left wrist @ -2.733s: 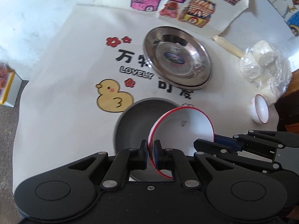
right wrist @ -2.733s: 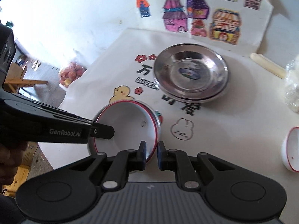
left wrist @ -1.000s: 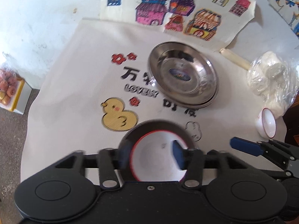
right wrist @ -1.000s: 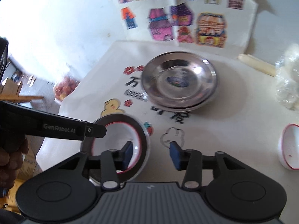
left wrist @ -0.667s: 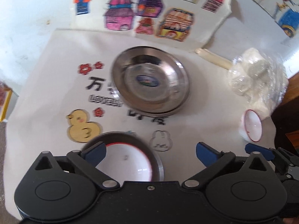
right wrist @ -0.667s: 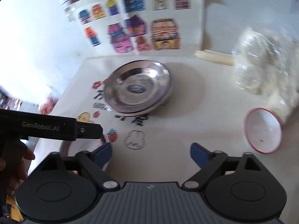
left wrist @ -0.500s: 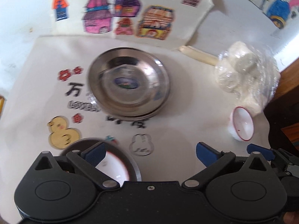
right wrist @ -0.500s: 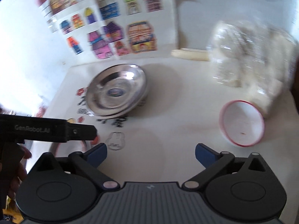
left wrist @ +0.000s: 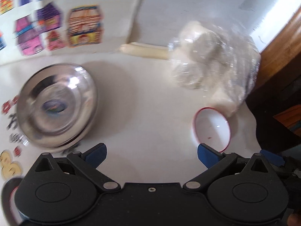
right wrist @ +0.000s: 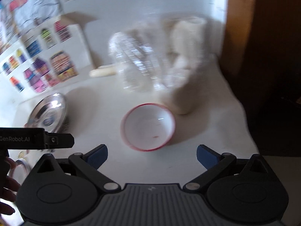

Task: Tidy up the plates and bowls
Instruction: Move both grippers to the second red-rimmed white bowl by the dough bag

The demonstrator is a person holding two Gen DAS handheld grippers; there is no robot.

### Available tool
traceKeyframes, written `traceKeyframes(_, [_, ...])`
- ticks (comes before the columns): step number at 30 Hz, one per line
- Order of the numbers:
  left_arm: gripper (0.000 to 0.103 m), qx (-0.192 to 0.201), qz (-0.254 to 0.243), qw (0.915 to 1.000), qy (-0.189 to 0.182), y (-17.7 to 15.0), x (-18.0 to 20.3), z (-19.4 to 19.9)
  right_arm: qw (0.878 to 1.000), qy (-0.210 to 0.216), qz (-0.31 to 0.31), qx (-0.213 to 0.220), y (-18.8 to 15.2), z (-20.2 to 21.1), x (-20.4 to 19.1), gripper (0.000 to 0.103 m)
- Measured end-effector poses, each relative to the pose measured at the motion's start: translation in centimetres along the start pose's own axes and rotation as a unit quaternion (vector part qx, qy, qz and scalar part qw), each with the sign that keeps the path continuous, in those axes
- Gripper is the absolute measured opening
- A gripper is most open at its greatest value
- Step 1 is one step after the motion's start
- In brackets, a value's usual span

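A small white bowl with a red rim (right wrist: 148, 126) stands on the white cloth just beyond my right gripper (right wrist: 152, 155), whose jaws are open wide and empty. The same small bowl (left wrist: 211, 128) lies ahead of the right finger of my left gripper (left wrist: 151, 155), also open and empty. Stacked steel plates (left wrist: 56, 104) rest to the left, seen too in the right wrist view as steel plates (right wrist: 48, 115). The larger red-rimmed bowl in its grey bowl (right wrist: 19, 169) shows only as an edge at the lower left. Both views are blurred.
A clear plastic bag of white lumps (left wrist: 216, 67) sits right behind the small bowl. A pale stick (left wrist: 143, 51) lies past the plates. Pictured sheets (left wrist: 56, 24) cover the far table. The table edge and dark wooden furniture (right wrist: 263, 56) are at the right.
Both grippers let go of the large red-rimmed bowl, opened wide and swung right across the table. The small bowl now lies close in front of them; the large bowl stays behind at the left.
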State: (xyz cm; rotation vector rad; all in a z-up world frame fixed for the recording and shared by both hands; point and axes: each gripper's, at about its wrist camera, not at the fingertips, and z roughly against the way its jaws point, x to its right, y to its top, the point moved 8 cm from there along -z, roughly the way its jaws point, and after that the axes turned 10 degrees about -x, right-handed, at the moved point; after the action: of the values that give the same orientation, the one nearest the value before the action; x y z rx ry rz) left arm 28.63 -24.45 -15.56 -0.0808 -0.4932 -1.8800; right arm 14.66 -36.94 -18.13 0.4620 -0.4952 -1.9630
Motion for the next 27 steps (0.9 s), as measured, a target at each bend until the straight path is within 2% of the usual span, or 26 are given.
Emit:
traceKeyframes(5, [0.102, 0.001, -0.031, 0.9994, -0.012, 1.6, 2.8, -2.8, 1.0, -0.013, -0.023, 0.004, 0.2, -0.6, 3.1, 0.103])
traceKeyframes(12, [0.102, -0.01, -0.043, 0.9989, -0.017, 2.9, 4.9, -5.6, 0.999, -0.03, -0.024, 0.004, 0.4, -1.4, 4.7, 0.103])
traceKeyframes(27, [0.102, -0.032, -0.039, 0.9987, 0.006, 3.4, 4.5, -8.0, 0.999, -0.034, -0.01, -0.003, 1.0, -3.6, 4.9, 0.103])
